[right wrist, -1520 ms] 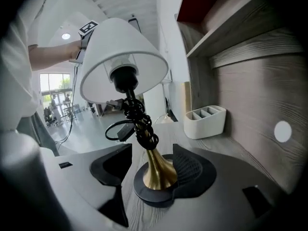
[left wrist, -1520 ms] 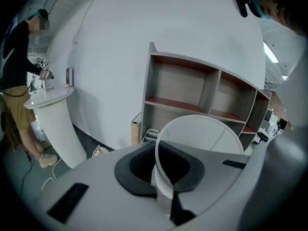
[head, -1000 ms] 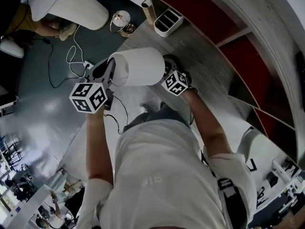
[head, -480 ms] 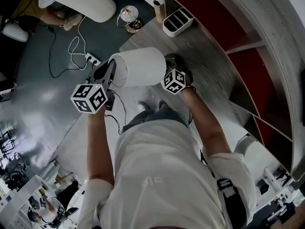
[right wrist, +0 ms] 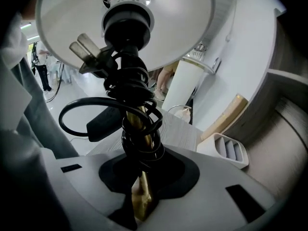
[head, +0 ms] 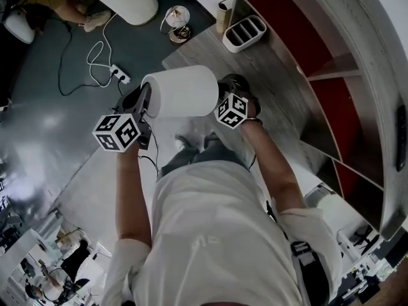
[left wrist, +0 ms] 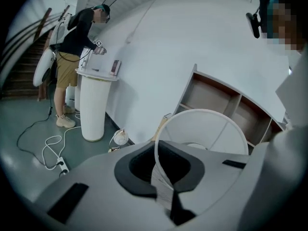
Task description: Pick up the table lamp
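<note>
On the table lamp (head: 182, 91), the left gripper (left wrist: 166, 203) pinched the white shade (left wrist: 202, 134) by its rim. The right gripper (right wrist: 140, 201) clamped the brass stem (right wrist: 138, 122).

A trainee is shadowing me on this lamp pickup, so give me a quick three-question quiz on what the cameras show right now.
1. True or false: the left gripper is shut on the rim of the lampshade.
2. What does the right gripper clamp? A) the lampshade B) the brass stem C) nothing
3. What is wound around that stem?

Key: 1 true. 2 B. 3 the black cord.
</note>
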`<state>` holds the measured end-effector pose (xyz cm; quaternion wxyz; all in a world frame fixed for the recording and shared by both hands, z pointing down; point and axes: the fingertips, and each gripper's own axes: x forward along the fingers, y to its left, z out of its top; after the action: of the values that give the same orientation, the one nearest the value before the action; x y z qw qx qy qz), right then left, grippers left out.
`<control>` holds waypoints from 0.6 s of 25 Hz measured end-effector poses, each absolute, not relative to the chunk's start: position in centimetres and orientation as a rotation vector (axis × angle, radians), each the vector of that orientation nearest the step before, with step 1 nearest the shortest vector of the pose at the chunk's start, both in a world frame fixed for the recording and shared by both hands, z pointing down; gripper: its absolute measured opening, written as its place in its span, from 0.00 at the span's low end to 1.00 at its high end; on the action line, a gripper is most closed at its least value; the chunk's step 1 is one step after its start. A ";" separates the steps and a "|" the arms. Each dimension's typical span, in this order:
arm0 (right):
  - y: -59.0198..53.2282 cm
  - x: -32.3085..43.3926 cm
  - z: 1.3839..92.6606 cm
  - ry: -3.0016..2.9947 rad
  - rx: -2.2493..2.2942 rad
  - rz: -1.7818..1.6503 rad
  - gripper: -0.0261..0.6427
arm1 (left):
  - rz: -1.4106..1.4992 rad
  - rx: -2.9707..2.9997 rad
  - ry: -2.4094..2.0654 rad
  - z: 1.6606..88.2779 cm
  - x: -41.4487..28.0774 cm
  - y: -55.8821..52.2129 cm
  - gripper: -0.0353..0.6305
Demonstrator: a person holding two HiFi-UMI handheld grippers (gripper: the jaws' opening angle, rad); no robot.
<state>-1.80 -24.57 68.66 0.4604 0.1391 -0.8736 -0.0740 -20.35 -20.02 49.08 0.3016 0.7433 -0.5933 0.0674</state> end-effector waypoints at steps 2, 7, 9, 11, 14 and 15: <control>-24.4 -2.1 67.8 -2.117 0.327 -0.214 0.20 | 0.130 1.961 -1.578 49.0 -21.3 -19.3 0.09; -23.7 -3.2 65.2 -2.037 0.295 -0.306 0.20 | -0.006 1.943 -1.580 48.4 -24.0 -17.0 0.10; -23.2 -3.7 63.9 -2.009 0.288 -0.343 0.20 | -0.055 1.946 -1.578 47.9 -24.9 -15.9 0.10; -22.6 -4.3 62.6 -1.981 0.280 -0.381 0.20 | -0.091 1.947 -1.582 47.5 -25.9 -14.9 0.10; -21.7 -5.2 60.9 -1.941 0.268 -0.431 0.20 | -0.137 1.942 -1.593 47.1 -27.4 -13.3 0.10; -21.4 -5.5 60.4 -1.929 0.264 -0.446 0.20 | -0.157 1.940 -1.595 46.9 -27.9 -12.8 0.10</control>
<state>-5.51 -21.40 60.39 0.5415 0.1113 -0.8119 -0.1877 -27.93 -12.76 46.94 0.3077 0.7335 -0.6031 -0.0595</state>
